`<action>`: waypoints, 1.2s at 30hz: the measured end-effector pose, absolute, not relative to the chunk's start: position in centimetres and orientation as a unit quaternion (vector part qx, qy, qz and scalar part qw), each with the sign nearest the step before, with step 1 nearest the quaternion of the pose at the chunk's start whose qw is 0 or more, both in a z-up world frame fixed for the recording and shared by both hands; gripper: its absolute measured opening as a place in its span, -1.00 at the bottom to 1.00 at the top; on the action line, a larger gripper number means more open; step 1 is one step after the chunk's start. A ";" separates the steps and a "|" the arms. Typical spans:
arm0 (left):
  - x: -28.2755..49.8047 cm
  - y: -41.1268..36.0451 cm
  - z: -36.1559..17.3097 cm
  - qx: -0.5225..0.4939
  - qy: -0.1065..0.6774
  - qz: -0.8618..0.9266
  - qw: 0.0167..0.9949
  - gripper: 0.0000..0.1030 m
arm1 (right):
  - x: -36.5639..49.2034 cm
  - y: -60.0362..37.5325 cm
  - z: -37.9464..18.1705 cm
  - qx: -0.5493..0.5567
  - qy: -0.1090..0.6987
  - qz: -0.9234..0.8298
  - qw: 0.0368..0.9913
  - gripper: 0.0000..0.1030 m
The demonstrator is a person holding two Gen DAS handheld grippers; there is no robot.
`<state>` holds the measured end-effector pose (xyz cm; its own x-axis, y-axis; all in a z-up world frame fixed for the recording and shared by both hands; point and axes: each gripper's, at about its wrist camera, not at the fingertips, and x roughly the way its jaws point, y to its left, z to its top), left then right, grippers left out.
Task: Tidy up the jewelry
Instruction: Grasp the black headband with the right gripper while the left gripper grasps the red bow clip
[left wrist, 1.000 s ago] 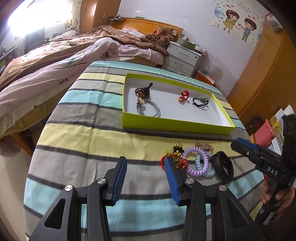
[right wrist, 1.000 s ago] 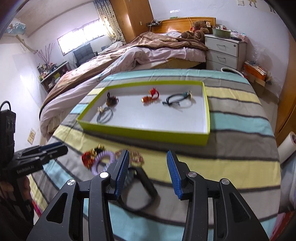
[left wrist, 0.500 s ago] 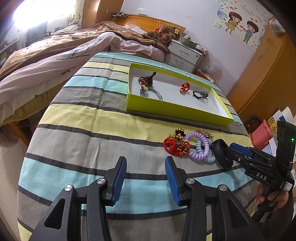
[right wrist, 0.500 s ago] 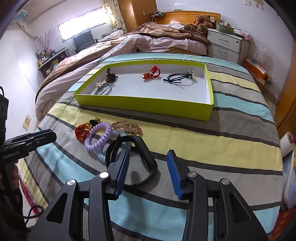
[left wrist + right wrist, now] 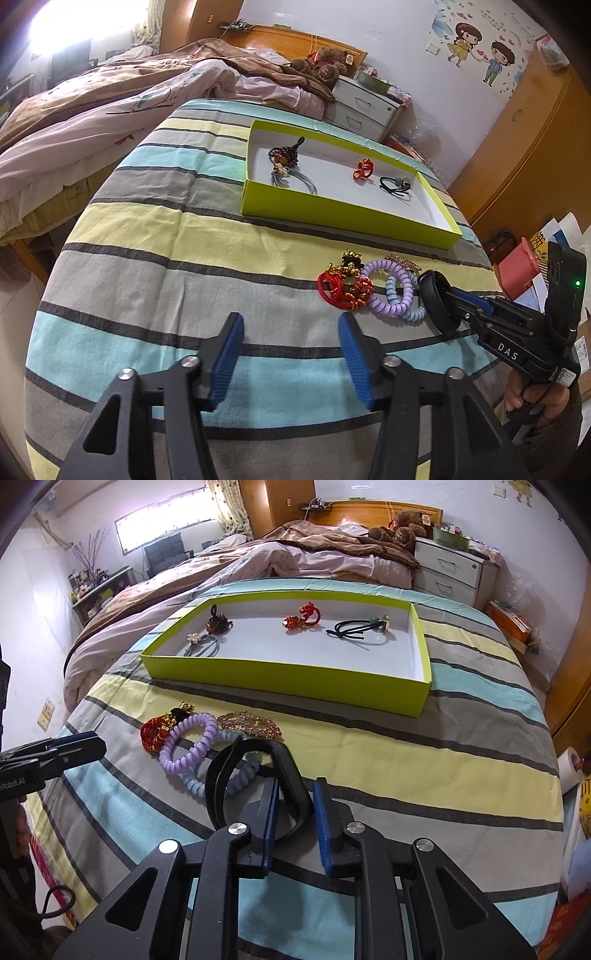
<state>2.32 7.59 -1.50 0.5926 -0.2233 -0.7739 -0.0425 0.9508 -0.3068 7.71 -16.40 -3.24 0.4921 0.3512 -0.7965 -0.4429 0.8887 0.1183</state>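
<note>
Right tool astride black band

The left gripper hangs wide apart over the striped bed cover, its fingers just opened, holding nothing. The right gripper pinches a black band beside the purple coil hair tie.

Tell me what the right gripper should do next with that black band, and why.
Probably lift it clear. The right gripper, whose jaws have just been closing, has the black band between its pads, though a firm pinch is unclear. The band overlaps the blue coil tie, and the green tray has room.
</note>
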 end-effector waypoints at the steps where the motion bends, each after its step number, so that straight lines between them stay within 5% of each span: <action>1: 2.4 7.5 -1.5 -0.148 0.449 -0.052 0.880 0.04 | 7.7 -16.6 -3.2 -0.047 0.448 0.231 0.863 -0.73; 33: 6.6 3.3 -2.5 -0.053 0.474 -0.045 0.878 0.02 | 7.3 -20.9 -2.0 0.039 0.421 0.199 0.884 -0.75; 36: 6.6 2.9 -2.4 -0.049 0.475 -0.047 0.878 -0.16 | 7.3 -20.9 -2.0 0.041 0.419 0.199 0.885 -0.75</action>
<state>6.57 2.89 -2.42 0.5450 -0.1293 -0.8284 0.0366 0.9908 -0.1305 7.25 -20.87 -2.00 0.5690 0.3868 -0.7257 -0.3187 0.9172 0.2390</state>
